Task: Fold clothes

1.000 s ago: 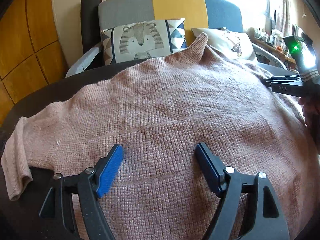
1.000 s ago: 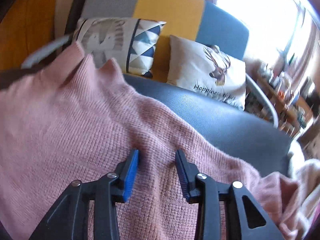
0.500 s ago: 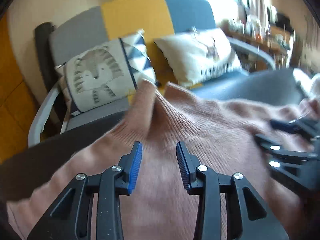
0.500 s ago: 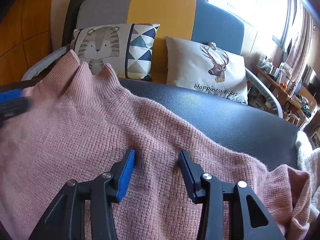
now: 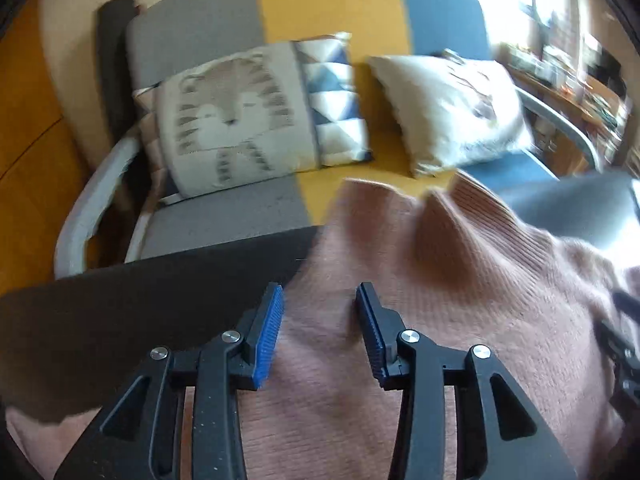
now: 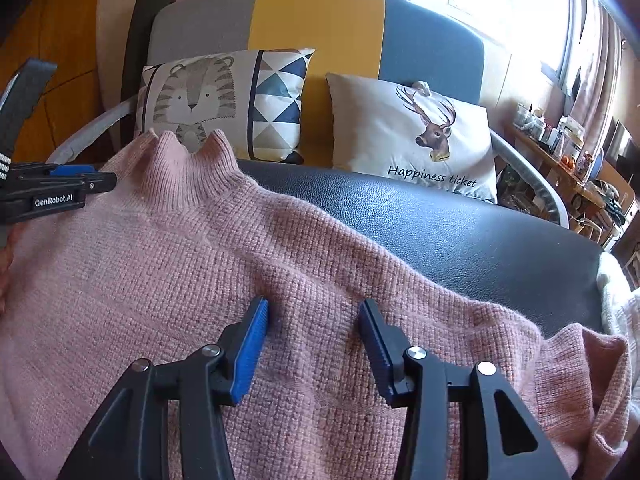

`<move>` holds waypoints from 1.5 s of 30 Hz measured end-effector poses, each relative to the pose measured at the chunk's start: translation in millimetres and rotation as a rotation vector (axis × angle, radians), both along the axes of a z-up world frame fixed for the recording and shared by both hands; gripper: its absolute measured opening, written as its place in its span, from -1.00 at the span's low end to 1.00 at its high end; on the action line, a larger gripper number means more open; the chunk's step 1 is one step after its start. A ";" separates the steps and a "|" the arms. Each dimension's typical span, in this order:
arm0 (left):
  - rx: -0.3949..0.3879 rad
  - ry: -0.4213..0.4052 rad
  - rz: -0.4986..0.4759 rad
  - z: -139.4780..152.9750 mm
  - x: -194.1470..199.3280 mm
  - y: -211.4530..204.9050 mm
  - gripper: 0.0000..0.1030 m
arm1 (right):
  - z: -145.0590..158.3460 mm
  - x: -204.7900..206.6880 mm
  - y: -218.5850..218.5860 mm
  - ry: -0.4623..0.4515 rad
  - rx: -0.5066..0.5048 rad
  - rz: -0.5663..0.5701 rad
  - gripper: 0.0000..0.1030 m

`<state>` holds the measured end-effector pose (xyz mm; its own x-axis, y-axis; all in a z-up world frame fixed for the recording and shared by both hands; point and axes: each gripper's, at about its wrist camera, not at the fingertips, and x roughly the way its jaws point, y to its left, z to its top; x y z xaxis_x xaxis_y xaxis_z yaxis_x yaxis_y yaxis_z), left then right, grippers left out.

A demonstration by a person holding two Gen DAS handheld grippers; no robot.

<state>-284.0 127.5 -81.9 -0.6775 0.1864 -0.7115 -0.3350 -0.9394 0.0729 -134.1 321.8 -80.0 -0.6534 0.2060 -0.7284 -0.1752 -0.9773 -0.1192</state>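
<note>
A pink knitted sweater (image 6: 160,280) lies spread flat on a black leather surface (image 6: 460,236), its ribbed collar (image 6: 188,168) pointing at the sofa. My left gripper (image 5: 318,316) is open over the sweater's left shoulder edge, left of the collar (image 5: 452,224); the sweater (image 5: 420,320) fills the view's lower right. My right gripper (image 6: 314,320) is open, jaws straddling a small ridge of knit at the right shoulder. The left gripper also shows in the right wrist view (image 6: 56,192) at the far left.
Behind the surface stands a grey, yellow and blue sofa (image 6: 320,12) with a tiger cushion (image 6: 224,100) and a deer cushion (image 6: 412,136). A white cloth (image 6: 616,304) lies at the right edge. A cluttered shelf (image 6: 568,152) is at far right.
My left gripper has moved from the sweater's body up to the left shoulder edge by the collar, and its jaws have narrowed. My right gripper has shifted only slightly at the right shoulder.
</note>
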 end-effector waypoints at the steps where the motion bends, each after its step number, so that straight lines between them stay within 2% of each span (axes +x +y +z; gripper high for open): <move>1: 0.030 -0.011 0.045 -0.1 -1.4 -10.0 0.06 | -0.7 -0.7 -1.3 0.000 0.001 -0.001 -0.09; 4: 0.130 0.018 0.143 7.5 20.9 -41.3 0.02 | -0.3 -0.5 -0.3 0.002 -0.012 -0.002 -0.08; 6: 0.196 0.094 0.146 16.4 45.2 -55.2 0.02 | 0.2 -0.4 0.0 0.000 -0.009 -0.002 -0.08; 7: 0.204 0.116 0.132 17.5 54.2 -57.1 0.02 | 0.8 -0.5 0.0 -0.001 -0.009 -0.003 -0.08; 9: 0.183 0.138 0.083 14.6 67.5 -53.4 0.02 | 2.5 -0.8 -0.1 -0.007 -0.011 0.001 -0.08; 11: 0.114 0.062 0.069 1.5 60.1 -43.9 0.02 | 4.7 -2.2 -0.8 -0.021 -0.016 0.009 -0.05; 13: 0.091 0.039 0.071 -2.9 56.4 -41.0 0.03 | 11.6 -5.9 2.9 -0.037 -0.045 0.022 -0.10; 16: 0.080 0.037 0.075 -4.7 54.6 -40.0 0.03 | 36.3 -13.1 -4.0 0.037 -0.082 0.063 -0.61; 17: 0.076 0.037 0.077 -5.3 53.9 -39.7 0.03 | 41.2 -21.6 -10.5 0.040 -0.107 0.089 -0.70; 19: 0.069 0.035 0.079 -6.5 52.7 -39.0 0.05 | 45.4 -44.0 -26.8 0.019 -0.155 0.141 -0.74; 23: 0.089 0.066 0.069 -10.7 47.6 -42.6 0.07 | 34.0 -86.2 -64.2 -0.045 -0.145 0.218 -0.74; 28: 0.072 0.071 0.089 -13.5 43.5 -42.1 0.09 | 14.5 -116.4 -69.8 -0.054 -0.012 0.162 -0.81; 31: 0.090 0.069 0.090 -13.8 40.7 -45.0 0.10 | 11.4 -122.4 -53.1 -0.031 -0.055 0.095 -0.82; 34: 0.073 0.039 0.115 -13.5 39.3 -44.9 0.11 | 12.7 -121.7 -55.9 -0.032 -0.026 0.093 -0.82; 35: 0.068 0.032 0.123 -13.6 38.7 -45.0 0.11 | 15.4 -119.4 -56.2 -0.038 -0.031 0.095 -0.79; 37: 0.060 0.032 0.130 -13.8 37.4 -44.8 0.11 | 27.2 -105.1 -46.6 -0.027 -0.111 0.090 -0.74; 39: 0.045 0.035 0.134 -13.7 37.0 -43.1 0.12 | 39.4 -73.5 -30.9 0.030 -0.235 0.096 -0.73; 40: 0.042 0.035 0.134 -13.5 36.9 -42.7 0.12 | 43.6 -53.3 -22.1 0.048 -0.264 0.093 -0.71; 45: 0.038 0.020 0.133 -11.6 35.5 -43.3 0.12 | 41.2 38.8 16.9 0.041 -0.135 -0.006 -0.70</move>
<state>-248.6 84.2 -93.5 -0.7121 0.1206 -0.6916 -0.2061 -0.9777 0.0417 -95.3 338.7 -38.8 -0.6822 0.1118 -0.7225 -0.1828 -0.9829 0.0205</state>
